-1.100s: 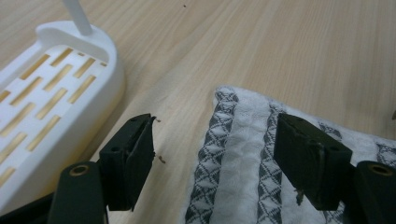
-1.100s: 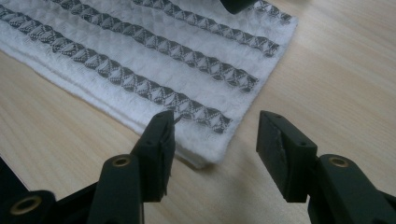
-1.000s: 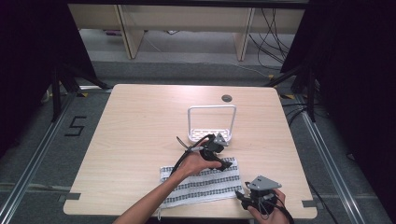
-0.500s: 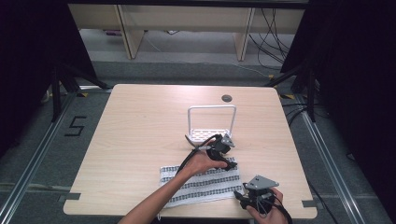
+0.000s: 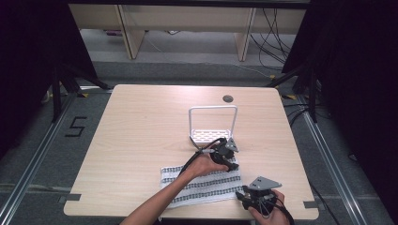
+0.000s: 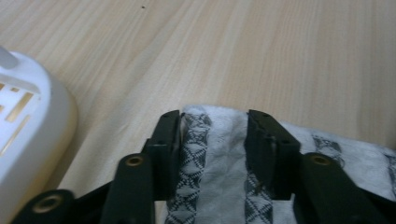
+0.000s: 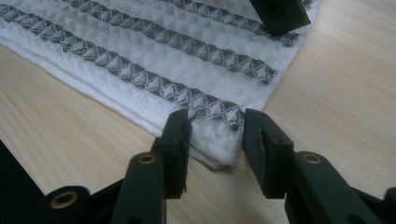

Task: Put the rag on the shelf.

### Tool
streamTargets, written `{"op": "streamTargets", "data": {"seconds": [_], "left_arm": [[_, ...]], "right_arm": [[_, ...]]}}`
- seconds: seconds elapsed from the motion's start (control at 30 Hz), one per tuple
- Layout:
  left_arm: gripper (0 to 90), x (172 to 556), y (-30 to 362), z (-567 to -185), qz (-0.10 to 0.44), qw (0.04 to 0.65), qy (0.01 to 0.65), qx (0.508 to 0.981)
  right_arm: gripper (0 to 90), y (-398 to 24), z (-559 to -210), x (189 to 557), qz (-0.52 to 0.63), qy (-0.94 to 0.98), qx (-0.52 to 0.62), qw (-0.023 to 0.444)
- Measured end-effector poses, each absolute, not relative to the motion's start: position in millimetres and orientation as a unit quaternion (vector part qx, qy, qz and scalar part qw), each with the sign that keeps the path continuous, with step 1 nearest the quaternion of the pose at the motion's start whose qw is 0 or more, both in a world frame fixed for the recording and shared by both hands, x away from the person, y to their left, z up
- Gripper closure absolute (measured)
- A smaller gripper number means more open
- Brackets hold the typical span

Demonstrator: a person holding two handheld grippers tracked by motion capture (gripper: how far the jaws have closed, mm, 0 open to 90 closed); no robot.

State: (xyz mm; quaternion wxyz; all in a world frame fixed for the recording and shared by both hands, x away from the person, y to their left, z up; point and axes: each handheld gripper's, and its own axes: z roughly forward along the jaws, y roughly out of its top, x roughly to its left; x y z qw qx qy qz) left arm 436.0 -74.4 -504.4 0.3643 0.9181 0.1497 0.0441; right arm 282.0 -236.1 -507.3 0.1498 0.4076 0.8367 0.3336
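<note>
Pale wood table (image 5: 141, 140) is carrying a folded white towel (image 5: 202, 185) with grey patterned stripes near its front edge, just in front of a white plastic rack (image 5: 212, 125). At the towel's far right corner, the left gripper (image 6: 214, 128) is resting with its jaws partly parted, straddling the cloth's edge. At the near right corner, the right gripper (image 7: 215, 126) is sitting likewise, jaws partly apart on either side of the folded corner, not pinching it.
</note>
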Motion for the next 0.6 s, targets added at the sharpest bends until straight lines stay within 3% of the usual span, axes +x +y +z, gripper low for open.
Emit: {"op": "streamTargets", "data": {"seconds": [0.23,0.37,0.6], "left_arm": [[79.7,433.5,-74.5,-502.8,0.043,0.362,0.143,0.920],[83.7,433.1,-73.8,-502.1,0.039,0.363,0.142,0.920],[84.8,433.8,-62.1,-490.6,0.039,0.390,0.167,0.905]], "right_arm": [[80.4,-237.3,-508.1,283.3,0.345,0.832,0.414,0.134],[85.5,-238.1,-508.1,284.5,0.349,0.834,0.406,0.136],[86.5,-244.4,-497.6,288.6,0.370,0.823,0.404,0.150]]}}
